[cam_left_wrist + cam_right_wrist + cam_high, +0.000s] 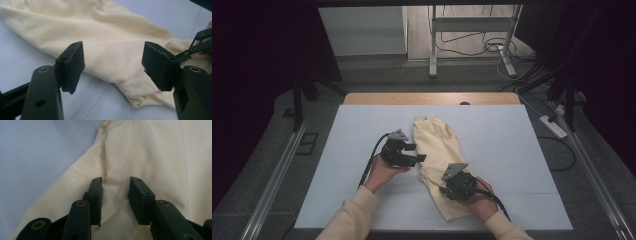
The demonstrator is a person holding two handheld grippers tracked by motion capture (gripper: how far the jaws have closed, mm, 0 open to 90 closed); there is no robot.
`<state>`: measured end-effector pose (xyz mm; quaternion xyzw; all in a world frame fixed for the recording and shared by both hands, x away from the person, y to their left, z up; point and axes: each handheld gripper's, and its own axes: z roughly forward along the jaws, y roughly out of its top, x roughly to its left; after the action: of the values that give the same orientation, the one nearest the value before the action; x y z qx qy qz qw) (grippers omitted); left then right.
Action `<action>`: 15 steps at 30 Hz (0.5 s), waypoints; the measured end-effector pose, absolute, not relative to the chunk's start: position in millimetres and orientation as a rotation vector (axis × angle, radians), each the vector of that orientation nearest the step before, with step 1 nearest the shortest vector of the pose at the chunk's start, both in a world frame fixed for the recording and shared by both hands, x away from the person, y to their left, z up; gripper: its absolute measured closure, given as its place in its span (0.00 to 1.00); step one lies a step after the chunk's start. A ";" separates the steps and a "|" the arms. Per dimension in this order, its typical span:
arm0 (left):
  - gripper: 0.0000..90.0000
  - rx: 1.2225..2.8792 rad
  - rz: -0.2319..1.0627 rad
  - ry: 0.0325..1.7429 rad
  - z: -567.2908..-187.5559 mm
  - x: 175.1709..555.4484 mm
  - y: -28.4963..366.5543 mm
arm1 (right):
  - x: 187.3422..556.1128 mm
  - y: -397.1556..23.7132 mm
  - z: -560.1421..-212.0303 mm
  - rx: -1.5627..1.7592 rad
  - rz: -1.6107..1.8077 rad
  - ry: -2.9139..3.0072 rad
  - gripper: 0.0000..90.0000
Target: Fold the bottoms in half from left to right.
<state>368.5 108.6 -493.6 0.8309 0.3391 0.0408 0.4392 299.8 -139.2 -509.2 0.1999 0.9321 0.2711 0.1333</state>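
Observation:
A cream-yellow garment (pixel 434 140) lies folded lengthwise down the middle of the white table (pixel 512 150). My left gripper (pixel 414 152) hovers at the cloth's left edge. In the left gripper view it (pixel 112 65) stands open, with the garment (pixel 107 32) spread beyond the jaws and nothing between them. My right gripper (pixel 451 180) rests on the garment's lower part. In the right gripper view its (pixel 115 195) jaws stand close together on a raised fold of the garment (pixel 160 150). Two pale snap buttons (pixel 72 179) sit near the hem.
The white table top (pixel 22 57) extends to both sides of the garment. A wooden edge (pixel 432 98) runs along the table's far side. Behind it are a metal frame's legs (pixel 432 50) and cables on the floor. A power strip (pixel 553 126) lies at right.

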 end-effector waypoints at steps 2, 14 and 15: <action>0.38 2.070 0.102 0.841 -493.8 368.4 108.3 | 300.0 -139.5 -508.6 0.575 0.788 2.707 0.81; 0.38 2.054 0.108 0.843 -490.9 368.0 110.5 | 302.3 -146.0 -500.8 0.601 0.917 2.756 0.95; 0.38 2.057 0.108 0.842 -491.0 368.2 110.6 | 301.4 -146.2 -499.2 0.601 0.934 2.753 0.95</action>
<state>368.2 110.6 -491.0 0.8290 0.3393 0.0435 0.4424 301.4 -146.2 -499.2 0.2017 0.9239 0.3136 0.0861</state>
